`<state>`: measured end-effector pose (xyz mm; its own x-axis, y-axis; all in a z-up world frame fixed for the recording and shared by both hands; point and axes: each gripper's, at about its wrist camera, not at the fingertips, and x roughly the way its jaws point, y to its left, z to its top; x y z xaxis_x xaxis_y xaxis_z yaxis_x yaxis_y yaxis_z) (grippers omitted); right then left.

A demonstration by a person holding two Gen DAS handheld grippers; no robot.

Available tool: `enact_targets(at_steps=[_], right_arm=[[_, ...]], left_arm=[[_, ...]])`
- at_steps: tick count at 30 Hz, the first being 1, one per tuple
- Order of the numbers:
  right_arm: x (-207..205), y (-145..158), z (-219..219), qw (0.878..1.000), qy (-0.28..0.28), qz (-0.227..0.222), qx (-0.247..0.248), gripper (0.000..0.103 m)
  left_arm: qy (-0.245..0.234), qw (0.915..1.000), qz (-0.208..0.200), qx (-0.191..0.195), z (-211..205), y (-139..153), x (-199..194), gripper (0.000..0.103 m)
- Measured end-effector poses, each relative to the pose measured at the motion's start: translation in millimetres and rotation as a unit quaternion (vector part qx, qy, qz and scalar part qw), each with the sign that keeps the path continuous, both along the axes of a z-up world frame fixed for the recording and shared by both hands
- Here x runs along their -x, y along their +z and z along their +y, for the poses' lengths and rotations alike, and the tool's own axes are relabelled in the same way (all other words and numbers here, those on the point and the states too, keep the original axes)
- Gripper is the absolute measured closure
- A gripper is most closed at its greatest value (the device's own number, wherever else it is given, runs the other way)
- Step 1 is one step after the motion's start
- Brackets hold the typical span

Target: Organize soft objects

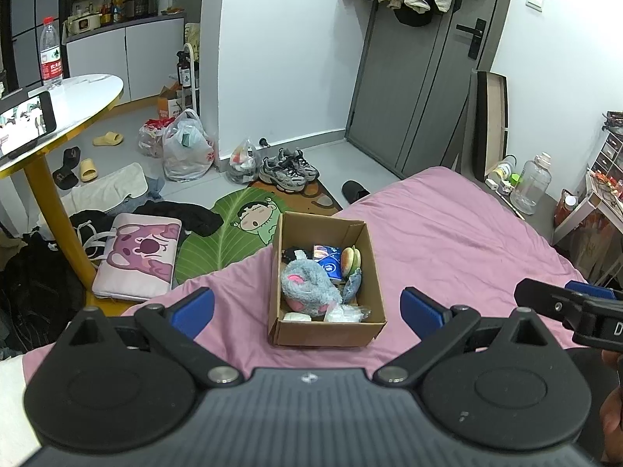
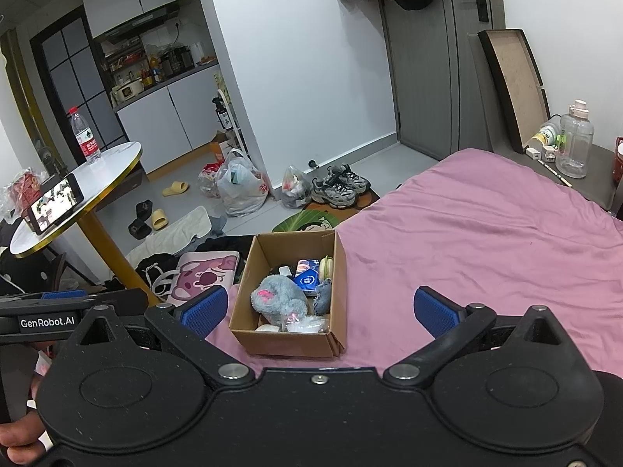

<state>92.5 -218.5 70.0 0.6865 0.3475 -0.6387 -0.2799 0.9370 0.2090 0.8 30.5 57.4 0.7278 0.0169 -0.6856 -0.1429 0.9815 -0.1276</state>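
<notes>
A brown cardboard box [image 1: 288,330] stands on the pink bed [image 1: 447,241], near its left edge. Inside lie a grey plush toy [image 1: 307,286] with pink patches, a blue tissue pack [image 1: 329,262], a green-and-yellow soft toy [image 1: 351,258], a small grey-blue plush [image 1: 352,284] and white wrapped items [image 1: 342,314]. My left gripper [image 1: 307,309] is open and empty, hovering just in front of the box. My right gripper [image 2: 321,309] is open and empty, also in front of the box [image 2: 286,340]; the grey plush [image 2: 278,300] shows inside it.
A round white table [image 1: 78,105] with a phone [image 1: 23,124] and a water bottle [image 1: 50,54] stands left. Bags, slippers, sneakers [image 1: 288,169], clothes and a pink laptop bag [image 1: 140,257] lie on the floor. A grey door [image 1: 420,78] is behind.
</notes>
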Motion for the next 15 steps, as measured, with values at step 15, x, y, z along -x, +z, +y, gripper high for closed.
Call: enact_targets(at_steps=[15], right_arm=[[3.0,-2.8,0.0,1.0,0.006,0.003,0.001,0.0]], left_arm=[[0.0,1.0,0.003,-0.001,-1.0,0.5,-0.2,0.002]])
